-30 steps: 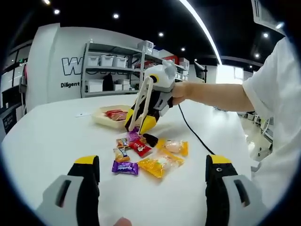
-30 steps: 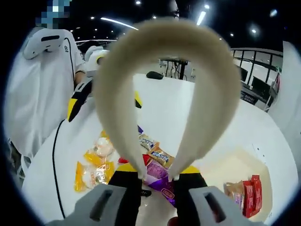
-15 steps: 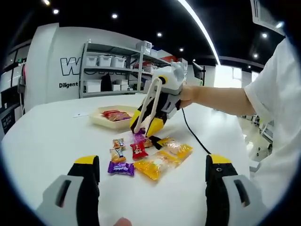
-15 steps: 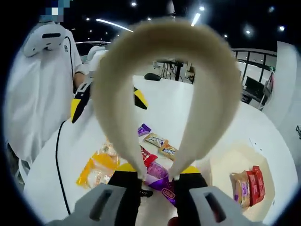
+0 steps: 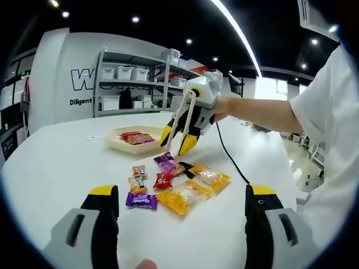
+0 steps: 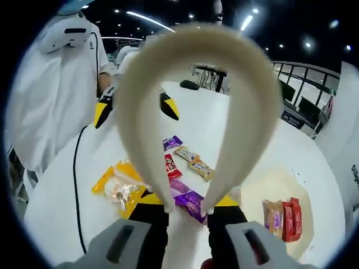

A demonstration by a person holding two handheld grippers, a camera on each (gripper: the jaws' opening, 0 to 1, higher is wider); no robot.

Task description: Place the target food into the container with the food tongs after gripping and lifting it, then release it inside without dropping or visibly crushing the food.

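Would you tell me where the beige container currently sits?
In the left gripper view, the beige container sits on the white table, beyond the loose snack packets, left of the right gripper.

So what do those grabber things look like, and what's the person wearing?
Each gripper has grey bodies with black jaws tipped in yellow; the left gripper shows this up close. The right gripper has a rounded white and grey housing, and a black cable trails from it across the white table. The person wears a white short sleeve.
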